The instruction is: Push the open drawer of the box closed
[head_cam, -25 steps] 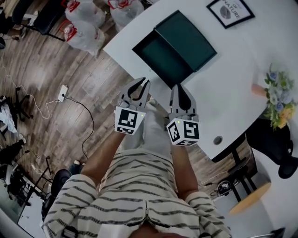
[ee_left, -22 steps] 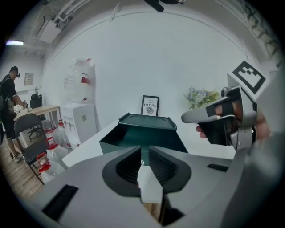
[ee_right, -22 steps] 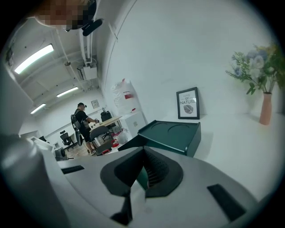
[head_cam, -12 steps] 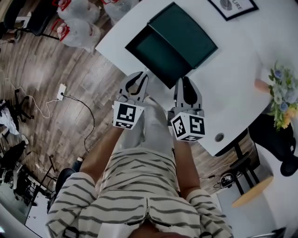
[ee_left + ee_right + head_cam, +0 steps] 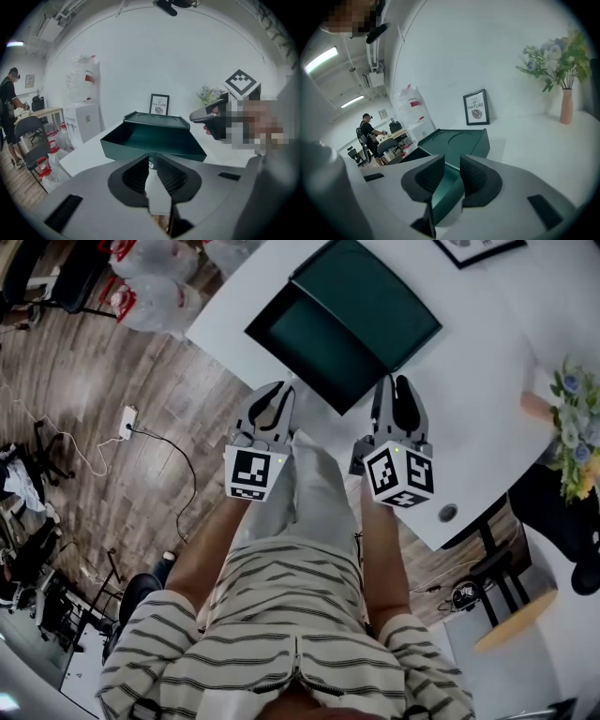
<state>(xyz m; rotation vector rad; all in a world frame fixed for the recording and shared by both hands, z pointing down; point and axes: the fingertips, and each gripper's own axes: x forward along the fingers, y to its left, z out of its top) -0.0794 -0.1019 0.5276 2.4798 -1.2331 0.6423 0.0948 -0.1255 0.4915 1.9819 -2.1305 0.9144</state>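
- Here we are at the white worktop, and the dark green box sits near its edge with the drawer pulled well out towards the person. It is wide open and looks empty inside.
- Progress check: as far as I can judge, nothing is done yet. The whole push is still to come, since the drawer shows its full tray.
- The left gripper hovers at the worktop's edge, just short of the drawer's front wall. Its jaws stand only a narrow slit apart and hold nothing (its own view looks squarely at that front wall, a fine line-up for a shove).
- The right gripper is over the worktop, beside the drawer's right-hand end. Its jaws have just been opening and now stand clearly apart, released. In the right gripper view the drawer's near corner shows through the gap, but the pads are not pressing on it.
- What's left, by my reading: bring a gripper flat against the front wall and drive it straight towards the box until the front sits flush.
- One thing to watch: a push at one corner could skew the drawer or slide the whole box across the smooth worktop.
- Off to the side are a framed print and a vase of flowers, well clear of the action.
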